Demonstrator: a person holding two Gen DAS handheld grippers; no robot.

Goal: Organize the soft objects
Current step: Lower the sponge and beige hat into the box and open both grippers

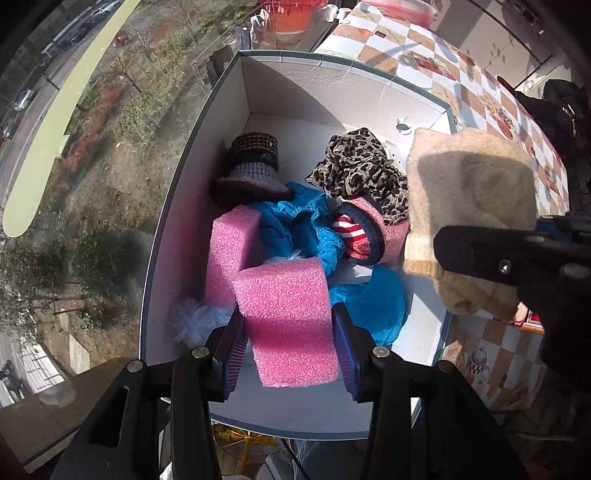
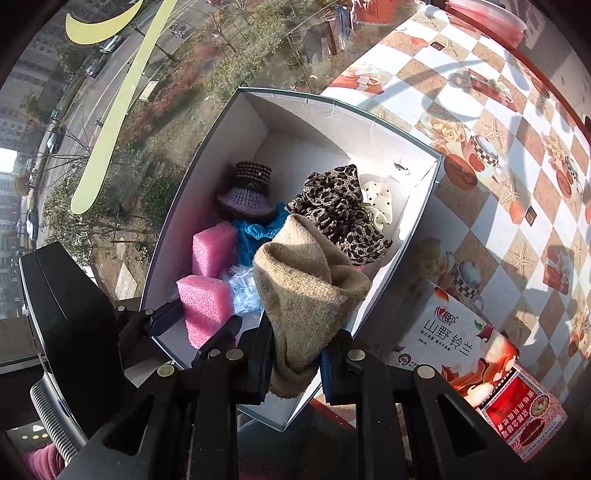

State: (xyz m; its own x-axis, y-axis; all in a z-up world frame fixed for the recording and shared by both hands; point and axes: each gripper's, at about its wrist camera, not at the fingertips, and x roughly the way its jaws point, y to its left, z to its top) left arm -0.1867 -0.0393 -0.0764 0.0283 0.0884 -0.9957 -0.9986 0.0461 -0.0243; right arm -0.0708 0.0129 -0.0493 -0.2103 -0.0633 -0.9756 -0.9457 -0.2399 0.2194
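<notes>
A white cardboard box (image 1: 177, 206) with a green rim stands at the table's edge by the window. In it lie a knitted hat (image 1: 255, 162), a leopard-print cloth (image 1: 362, 166), blue fabric (image 1: 295, 221), a striped pink sock (image 1: 365, 232), a white pompom (image 1: 195, 321) and a pink foam block (image 1: 229, 251). My left gripper (image 1: 291, 347) points down over the box's near end, shut on a second pink foam block (image 1: 291, 317). My right gripper (image 2: 293, 365) is shut on a beige knit cloth (image 2: 306, 280) that hangs above the box's right side (image 2: 413, 206).
A checkered tablecloth (image 2: 480, 110) covers the table to the right of the box. A tissue pack (image 2: 461, 343) and a red packet (image 2: 524, 410) lie beside the box's near right corner. Window glass (image 1: 74, 184) runs along the left, with an orange bucket (image 1: 291, 14) beyond.
</notes>
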